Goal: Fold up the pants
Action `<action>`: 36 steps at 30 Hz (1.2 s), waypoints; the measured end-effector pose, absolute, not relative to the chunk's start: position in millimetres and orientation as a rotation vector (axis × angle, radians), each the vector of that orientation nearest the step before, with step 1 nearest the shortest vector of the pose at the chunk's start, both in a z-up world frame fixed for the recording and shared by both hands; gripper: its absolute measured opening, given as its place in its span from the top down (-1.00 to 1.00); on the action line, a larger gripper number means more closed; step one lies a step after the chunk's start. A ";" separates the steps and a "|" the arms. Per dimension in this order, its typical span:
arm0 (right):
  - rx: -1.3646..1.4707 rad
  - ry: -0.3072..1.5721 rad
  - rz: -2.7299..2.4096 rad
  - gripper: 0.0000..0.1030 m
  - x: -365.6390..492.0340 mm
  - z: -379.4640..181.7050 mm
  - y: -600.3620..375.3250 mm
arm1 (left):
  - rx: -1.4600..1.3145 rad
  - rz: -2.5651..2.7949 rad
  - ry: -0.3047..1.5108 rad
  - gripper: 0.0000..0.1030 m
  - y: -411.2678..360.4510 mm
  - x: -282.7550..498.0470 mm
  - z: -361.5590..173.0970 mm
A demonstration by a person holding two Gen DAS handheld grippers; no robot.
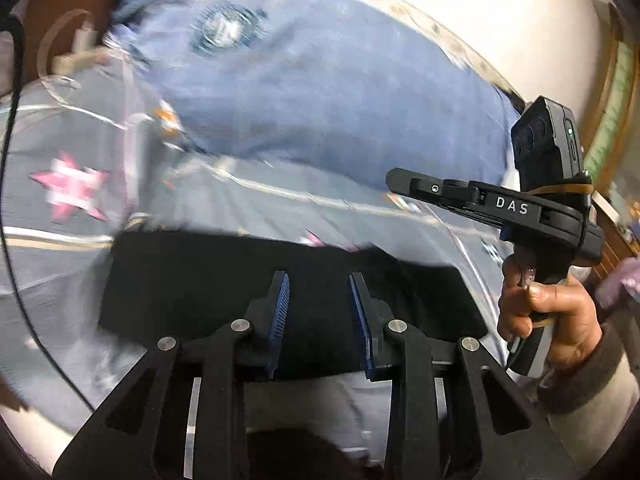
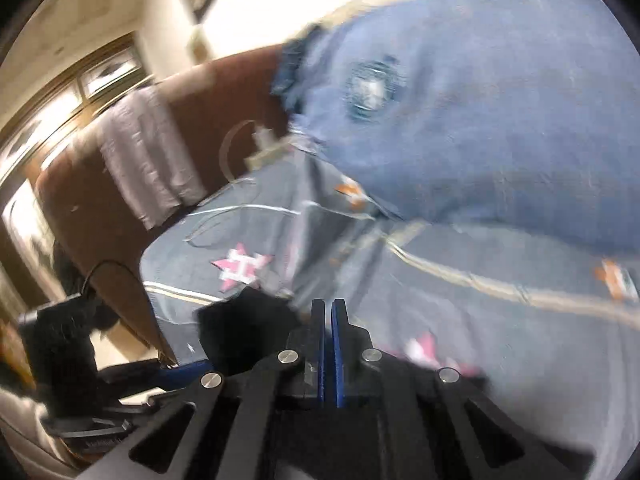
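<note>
Pants: we see them folded, black, on the bed.
Left hand-held gripper: open, above pants.
Right hand-held gripper: closed, empty.
Tip: we judge pressing flat best.

"DAS" in white on black body of right claw.

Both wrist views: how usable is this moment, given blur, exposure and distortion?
Left wrist view: the left gripper is sharp, the black pants and starred bedspread are motion-smeared, and the wall is blown out. Right wrist view: heavier smear across the blue pillow; the window glares, with strong fisheye bending at the edges.
</note>
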State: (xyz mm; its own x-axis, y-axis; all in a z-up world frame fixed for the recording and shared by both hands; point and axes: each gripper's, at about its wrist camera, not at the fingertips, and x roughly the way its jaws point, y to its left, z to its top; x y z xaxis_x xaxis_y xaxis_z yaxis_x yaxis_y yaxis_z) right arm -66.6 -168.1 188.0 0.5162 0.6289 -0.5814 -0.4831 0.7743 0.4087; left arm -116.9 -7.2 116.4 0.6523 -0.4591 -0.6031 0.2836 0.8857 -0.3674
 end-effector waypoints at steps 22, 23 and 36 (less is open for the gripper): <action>-0.324 1.061 0.868 -0.03 -7.7 72.4 15.3 | -0.707 -0.091 0.927 -0.48 106.6 -109.8 32.4; -0.298 1.071 0.876 -0.03 -4.0 63.2 17.3 | -0.717 -0.084 0.925 -0.48 107.2 -106.7 32.7; 0.130 0.894 0.810 0.90 -33.9 145.6 -113.4 | -0.367 -0.318 0.681 0.48 32.3 -136.3 122.7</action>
